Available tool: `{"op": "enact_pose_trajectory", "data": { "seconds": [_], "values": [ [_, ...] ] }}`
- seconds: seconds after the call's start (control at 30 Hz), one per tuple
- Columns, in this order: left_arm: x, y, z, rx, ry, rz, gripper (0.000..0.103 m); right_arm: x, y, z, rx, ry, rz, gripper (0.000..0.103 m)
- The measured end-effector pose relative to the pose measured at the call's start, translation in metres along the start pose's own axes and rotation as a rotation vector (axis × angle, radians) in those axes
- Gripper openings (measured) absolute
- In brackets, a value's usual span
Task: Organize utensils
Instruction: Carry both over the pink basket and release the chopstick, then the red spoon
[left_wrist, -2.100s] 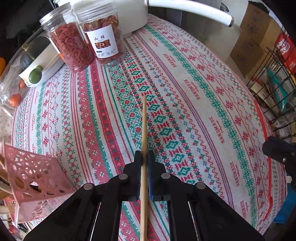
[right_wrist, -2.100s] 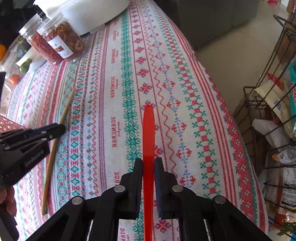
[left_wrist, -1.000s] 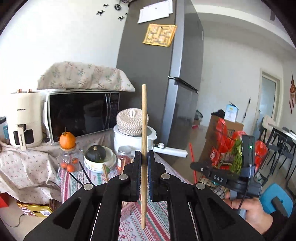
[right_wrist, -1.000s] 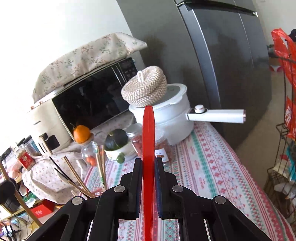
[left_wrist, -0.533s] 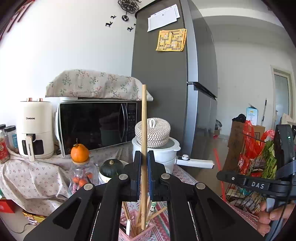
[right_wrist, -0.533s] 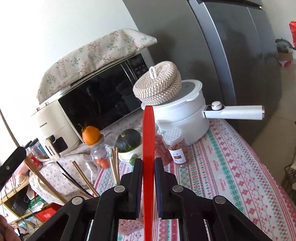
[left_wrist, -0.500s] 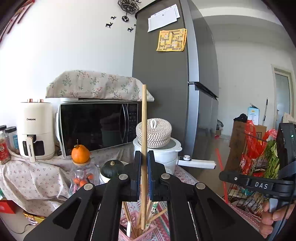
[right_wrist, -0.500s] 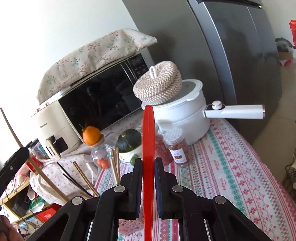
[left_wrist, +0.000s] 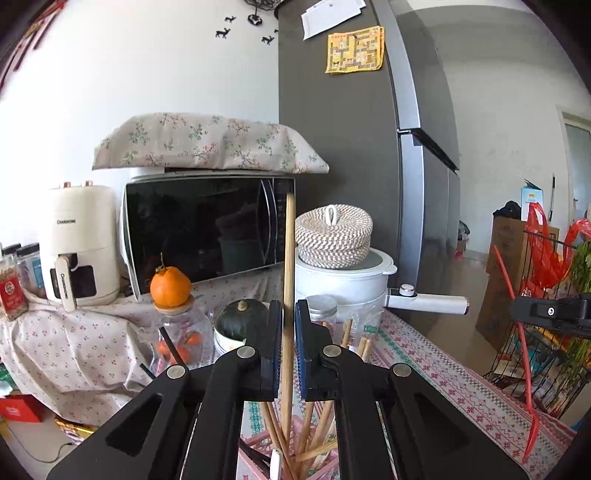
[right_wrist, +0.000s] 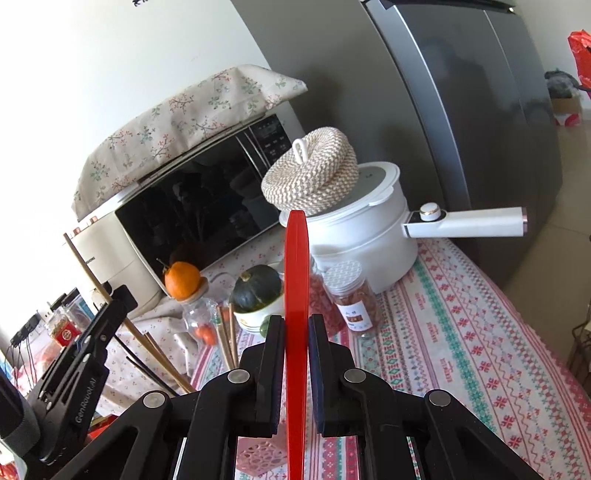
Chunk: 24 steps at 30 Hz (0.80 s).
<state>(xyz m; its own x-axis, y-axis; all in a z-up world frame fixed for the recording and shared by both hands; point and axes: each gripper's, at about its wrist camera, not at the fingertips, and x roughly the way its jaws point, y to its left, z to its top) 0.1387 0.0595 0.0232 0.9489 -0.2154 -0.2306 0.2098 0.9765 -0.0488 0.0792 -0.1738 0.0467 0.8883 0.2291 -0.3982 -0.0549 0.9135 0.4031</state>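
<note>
Left gripper (left_wrist: 288, 314): clenched on a wooden chopstick (left_wrist: 289, 258), which is held upright between the two pads and runs through the jaws from above them to below.
Chopstick's lower end: seen reaching down among the other chopsticks standing in the pink perforated holder (left_wrist: 258, 443); whether it touches the holder's bottom cannot be told.
Right gripper (right_wrist: 296, 325): clenched on a flat red utensil (right_wrist: 295, 266), gripped edge-on between the pads, its rounded end pointing up past the fingertips.
Red utensil's other end: carried out of view below the jaws.
Pink holder: placed near the left edge of the patterned tablecloth (right_wrist: 461, 332), just below the left gripper and to the left of the right one.
Far end of the table: occupied by a white pot (right_wrist: 362, 236) under a woven lid and by jars (right_wrist: 354, 299).
</note>
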Motion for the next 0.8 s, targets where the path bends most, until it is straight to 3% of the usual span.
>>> {"op": "enact_pose_trajectory", "data": {
  "seconds": [0.07, 0.2, 0.33, 0.53, 0.6, 0.8],
  "values": [
    [-0.001, 0.004, 0.003, -0.031, 0.018, -0.010, 0.013, 0.001, 0.001, 0.000, -0.006, 0.002, 0.000, 0.010],
    [-0.016, 0.009, 0.008, -0.077, 0.040, -0.030, 0.043, 0.002, 0.002, -0.002, -0.016, 0.005, 0.000, 0.010],
    [-0.040, 0.014, 0.014, -0.096, 0.072, -0.062, 0.046, 0.000, 0.005, -0.002, -0.014, -0.014, 0.007, 0.010],
    [-0.079, 0.037, 0.015, -0.134, 0.149, -0.089, 0.063, -0.001, 0.021, -0.005, -0.005, -0.071, 0.038, 0.011],
    [-0.082, 0.047, 0.012, -0.134, 0.197, -0.075, 0.069, 0.001, 0.029, -0.007, -0.003, -0.095, 0.044, 0.010],
    [-0.062, 0.084, -0.024, -0.122, 0.408, 0.005, 0.071, 0.023, 0.056, -0.021, -0.017, -0.147, 0.048, 0.010]
  ]
}}
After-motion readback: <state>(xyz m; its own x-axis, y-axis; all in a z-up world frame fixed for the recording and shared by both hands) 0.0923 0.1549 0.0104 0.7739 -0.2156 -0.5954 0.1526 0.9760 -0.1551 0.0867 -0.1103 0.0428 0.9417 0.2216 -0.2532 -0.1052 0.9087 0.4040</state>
